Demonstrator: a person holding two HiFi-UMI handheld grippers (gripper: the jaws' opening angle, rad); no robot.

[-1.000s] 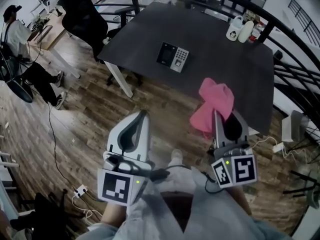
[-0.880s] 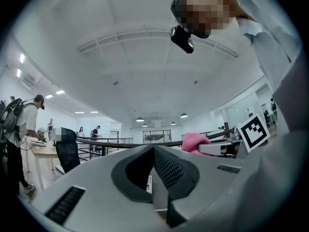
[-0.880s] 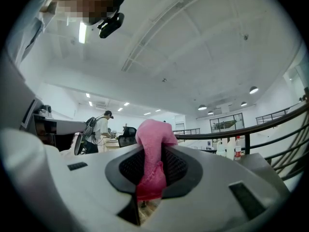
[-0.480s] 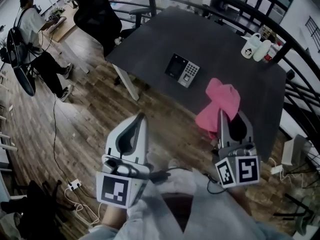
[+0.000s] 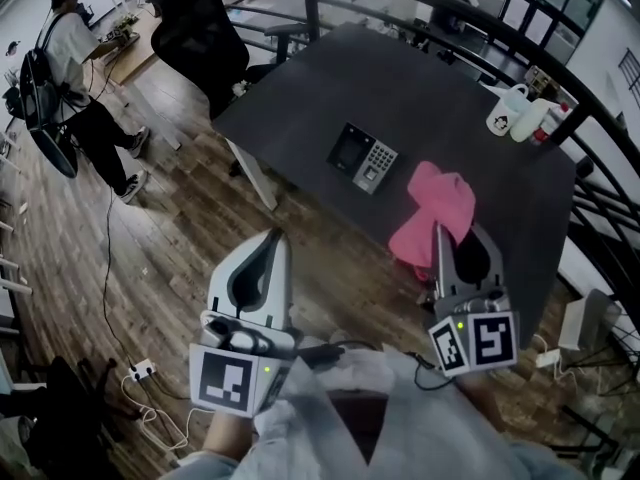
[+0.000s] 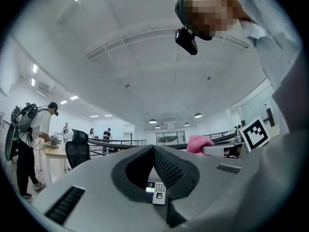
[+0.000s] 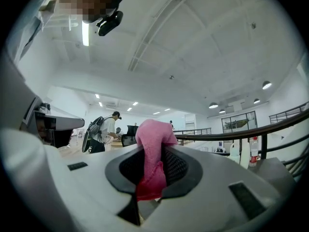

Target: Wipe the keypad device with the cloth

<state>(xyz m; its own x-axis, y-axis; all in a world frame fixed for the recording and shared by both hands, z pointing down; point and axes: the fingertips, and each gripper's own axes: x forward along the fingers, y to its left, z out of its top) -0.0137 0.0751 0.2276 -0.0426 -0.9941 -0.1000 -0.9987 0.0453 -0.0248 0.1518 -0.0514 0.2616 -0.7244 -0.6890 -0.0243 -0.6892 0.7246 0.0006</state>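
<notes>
The keypad device (image 5: 362,156), black with a silver key panel, lies flat near the front edge of the dark table (image 5: 440,88). My right gripper (image 5: 438,232) is shut on a pink cloth (image 5: 436,208), which bunches up above its tips, to the right of the device and short of it. In the right gripper view the cloth (image 7: 151,144) is pinched between the ribbed pads and hangs down between them. My left gripper (image 5: 276,236) is over the wood floor in front of the table, its jaws shut on nothing. The device (image 6: 155,191) shows small through the hollow below the left gripper's (image 6: 153,150) tips.
A white jug and bottles (image 5: 515,113) stand at the table's far right. A black office chair (image 5: 200,28) is at the table's left end. A person with a backpack (image 5: 70,58) stands at a desk far left. Cables and a power strip (image 5: 140,371) lie on the floor. A dark railing (image 5: 600,118) curves behind the table.
The table and keypad device sit lower and nearer in the head view than a second ago. Both grippers keep their pose, and the cloth stays in the right one.
</notes>
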